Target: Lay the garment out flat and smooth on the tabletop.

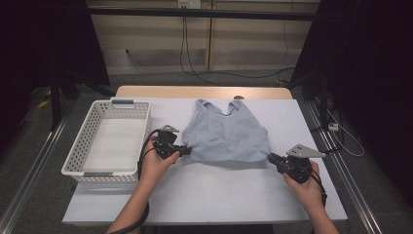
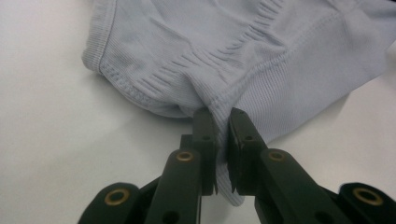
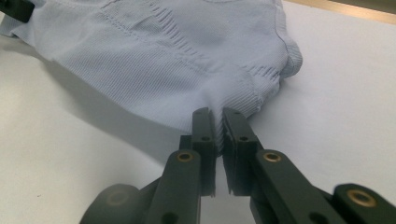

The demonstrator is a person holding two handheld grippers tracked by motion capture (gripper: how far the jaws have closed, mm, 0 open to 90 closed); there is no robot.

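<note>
Left claw (image 1: pixel 187 150) and right claw (image 1: pixel 271 157) each clamped on a bottom corner of the light-blue ribbed knit tank top (image 1: pixel 226 134), frame centre; grasp done, fold or move pending.

A pale blue ribbed knit cloth top (image 1: pixel 228 135) lies soft and matt, its hem stitched in fine rows, on a smooth matt white table covering (image 1: pixel 204 195). At nine o'clock of the top stands a white perforated plastic basket (image 1: pixel 83 155). Both the left gripper (image 2: pixel 223 122) and the right gripper (image 3: pixel 219 122) look like matt black plastic with brass-coloured rivets. A light wood edge (image 1: pixel 204 91) shows at twelve o'clock.
</note>
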